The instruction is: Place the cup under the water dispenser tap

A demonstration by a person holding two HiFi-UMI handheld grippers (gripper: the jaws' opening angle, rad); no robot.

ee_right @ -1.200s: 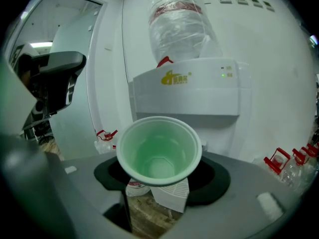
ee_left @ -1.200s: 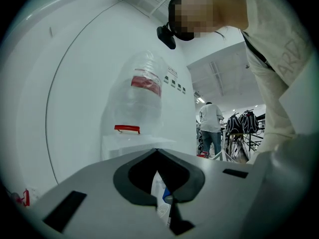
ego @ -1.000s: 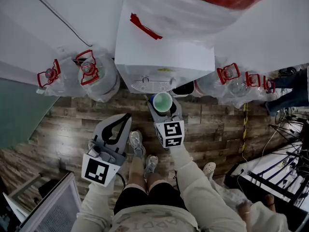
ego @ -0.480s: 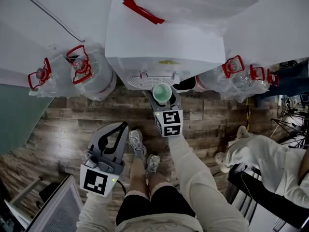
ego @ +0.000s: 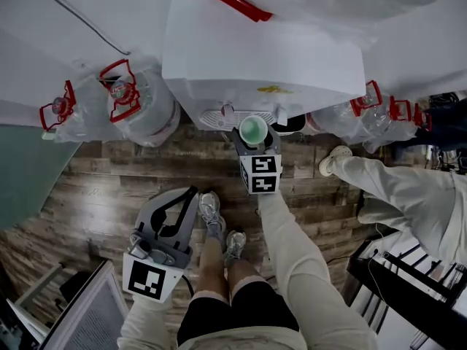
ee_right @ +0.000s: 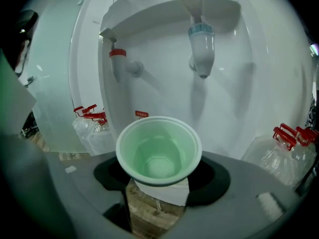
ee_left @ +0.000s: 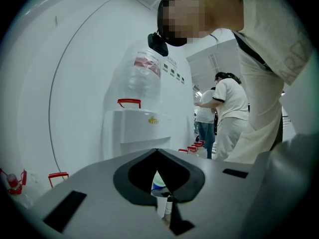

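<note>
The right gripper [ego: 255, 138] has its fingers pinching the green cup [ee_right: 159, 151] by its sides, upright, before the dispenser [ego: 263, 64]. In the right gripper view the cup lies at seven o'clock from the blue tap [ee_right: 201, 46], between it and the red tap [ee_right: 119, 63]. Set down there, water would miss it. Released above the drip tray [ego: 219, 117], so light a cup could topple. The left gripper [ego: 169, 221] hangs back with its fingers pressed together, empty.
</note>
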